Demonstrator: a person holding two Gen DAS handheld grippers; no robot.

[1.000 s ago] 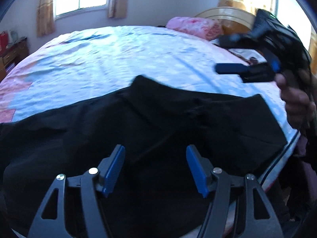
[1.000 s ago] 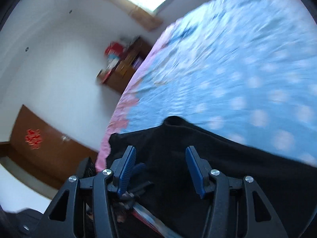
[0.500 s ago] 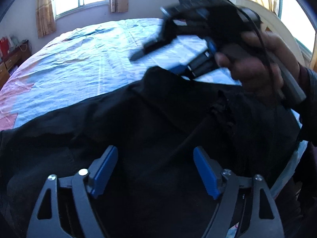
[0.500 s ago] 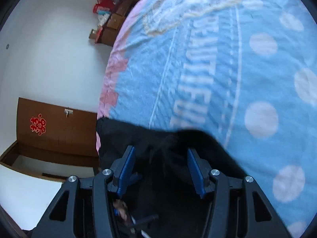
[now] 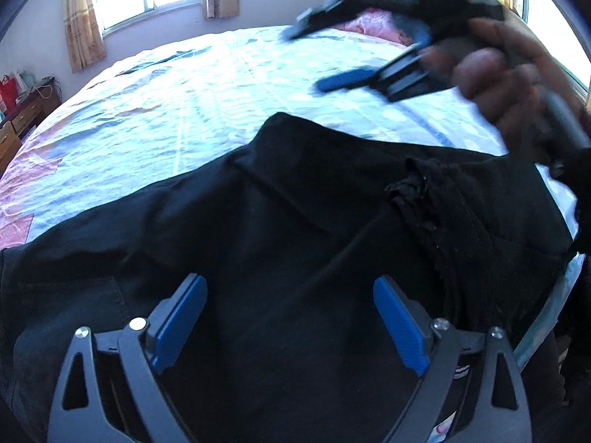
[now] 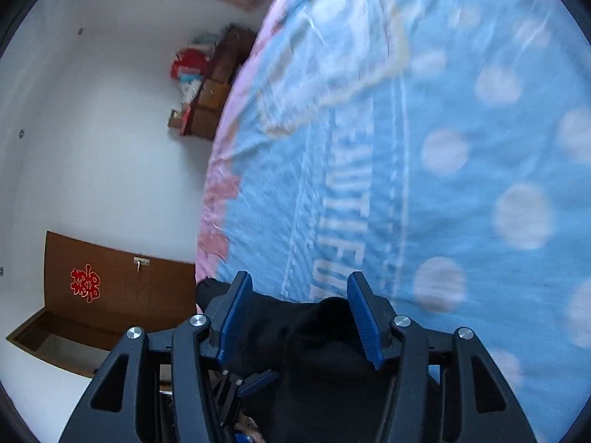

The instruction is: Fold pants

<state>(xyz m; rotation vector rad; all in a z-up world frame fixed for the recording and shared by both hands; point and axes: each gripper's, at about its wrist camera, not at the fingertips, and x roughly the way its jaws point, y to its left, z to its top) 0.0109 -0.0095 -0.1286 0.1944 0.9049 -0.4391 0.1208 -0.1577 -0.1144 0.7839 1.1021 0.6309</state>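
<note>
Left wrist view: the left gripper (image 5: 290,317) is hovering over the black pants (image 5: 295,229), its jaws opening wide with no cloth pinched between the blue pads. The pants are lying spread across the near edge of the bed (image 5: 207,88). Beyond them, a hand (image 5: 509,85) is holding the right gripper (image 5: 332,57) above the blue spotted bedsheet, its jaws standing apart and gripping nothing. A pink pillow (image 5: 373,24) is lying farthest back.

The left claw (image 5: 290,326) is opening wide and angled downward, while a hand (image 5: 509,85) carries the half-open right claw (image 6: 295,317).
</note>
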